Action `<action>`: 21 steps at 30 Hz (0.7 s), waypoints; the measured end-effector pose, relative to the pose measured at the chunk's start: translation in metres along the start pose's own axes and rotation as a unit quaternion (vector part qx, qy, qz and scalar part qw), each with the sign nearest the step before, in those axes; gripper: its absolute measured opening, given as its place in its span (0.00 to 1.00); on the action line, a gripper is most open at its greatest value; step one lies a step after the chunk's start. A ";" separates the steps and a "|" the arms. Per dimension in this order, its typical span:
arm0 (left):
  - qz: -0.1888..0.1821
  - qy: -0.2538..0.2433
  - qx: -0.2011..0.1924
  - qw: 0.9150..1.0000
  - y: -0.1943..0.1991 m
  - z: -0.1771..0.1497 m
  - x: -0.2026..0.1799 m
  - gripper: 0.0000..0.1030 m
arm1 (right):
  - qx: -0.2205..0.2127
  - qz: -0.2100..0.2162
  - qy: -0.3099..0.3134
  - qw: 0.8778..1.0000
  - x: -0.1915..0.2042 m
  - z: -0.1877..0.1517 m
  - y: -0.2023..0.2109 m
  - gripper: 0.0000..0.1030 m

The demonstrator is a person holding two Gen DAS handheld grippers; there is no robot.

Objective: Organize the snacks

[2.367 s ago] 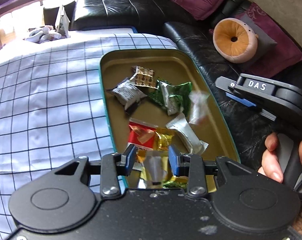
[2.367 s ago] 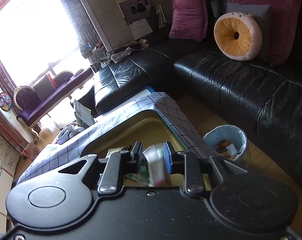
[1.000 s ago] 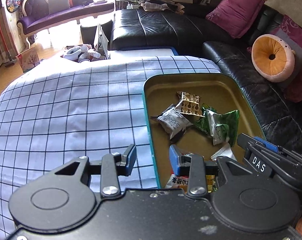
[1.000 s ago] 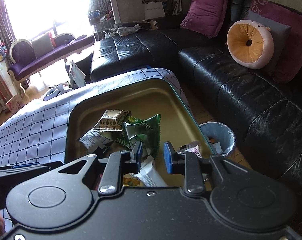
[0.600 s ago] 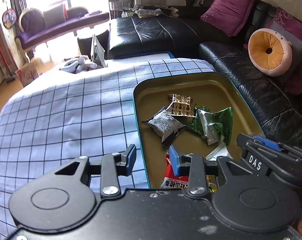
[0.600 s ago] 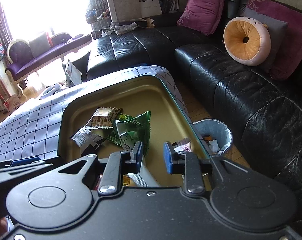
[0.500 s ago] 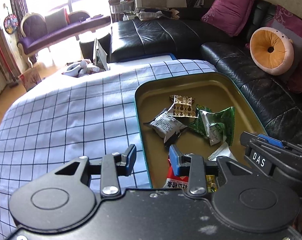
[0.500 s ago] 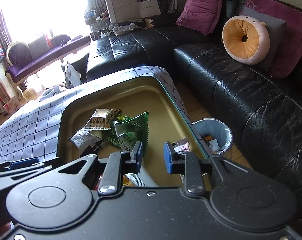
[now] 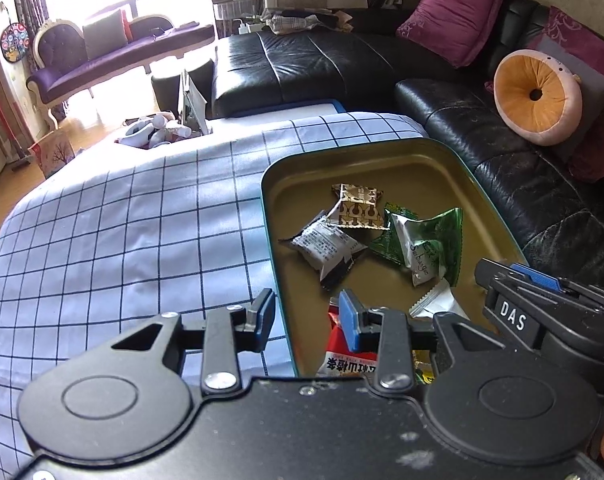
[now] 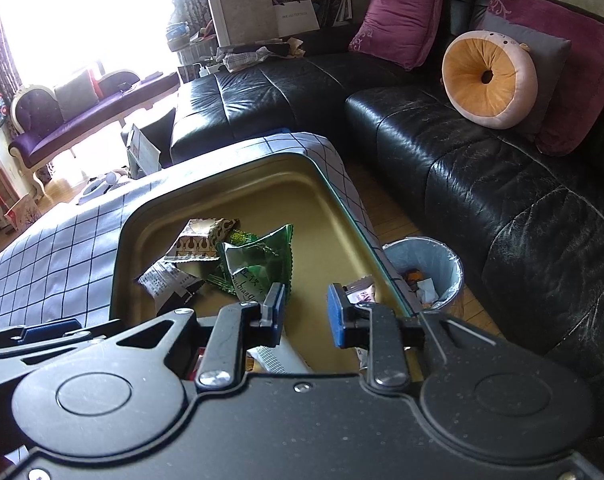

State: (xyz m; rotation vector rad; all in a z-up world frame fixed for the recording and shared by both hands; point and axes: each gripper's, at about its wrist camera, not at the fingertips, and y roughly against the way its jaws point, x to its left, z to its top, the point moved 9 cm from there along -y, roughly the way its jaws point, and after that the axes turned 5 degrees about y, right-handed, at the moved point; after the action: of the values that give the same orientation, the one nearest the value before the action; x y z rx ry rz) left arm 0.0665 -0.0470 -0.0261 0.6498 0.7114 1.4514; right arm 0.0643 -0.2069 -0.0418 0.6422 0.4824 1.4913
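A gold tin tray with a teal rim [image 9: 430, 160] [image 10: 262, 184] lies on the checked tablecloth [image 9: 122, 216] and holds several snack packets: a brown patterned one [image 9: 356, 210] [image 10: 200, 240], a grey-and-black one [image 9: 326, 248], a green one [image 9: 426, 252] [image 10: 258, 264], a white one [image 9: 436, 304] and a red one [image 9: 342, 356]. My left gripper [image 9: 306, 320] is open and empty above the tray's near left rim. My right gripper [image 10: 304, 312] is open and empty over the tray; its body shows in the left wrist view [image 9: 542, 312]. A pink-and-white packet [image 10: 362, 292] lies by the right rim.
A black leather corner sofa [image 9: 322, 68] [image 10: 482, 168] wraps the back and right, with purple cushions [image 10: 402, 16] and a round orange cushion [image 10: 488, 80]. A small bin with rubbish [image 10: 426, 272] stands on the floor right of the table. A purple settee [image 9: 114, 56] stands by the window.
Both grippers have let go of their packets into the tray and pulled back and up, so more of the table and tray shows. Both now hold nothing.
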 end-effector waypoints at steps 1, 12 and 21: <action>0.000 0.001 0.000 1.000 0.000 0.000 0.000 0.35 | 0.000 0.000 0.001 1.000 0.001 0.000 0.000 0.35; -0.002 -0.001 0.000 1.000 0.000 -0.001 0.000 0.35 | 0.000 0.002 0.004 1.000 0.003 0.000 0.001 0.35; -0.002 -0.001 0.002 1.000 0.000 -0.001 -0.001 0.35 | 0.001 0.002 0.004 1.000 0.004 0.000 0.001 0.35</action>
State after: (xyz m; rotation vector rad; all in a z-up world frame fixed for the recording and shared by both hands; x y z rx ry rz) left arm 0.0663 -0.0476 -0.0269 0.6523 0.7150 1.4456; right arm 0.0635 -0.2030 -0.0412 0.6392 0.4877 1.4971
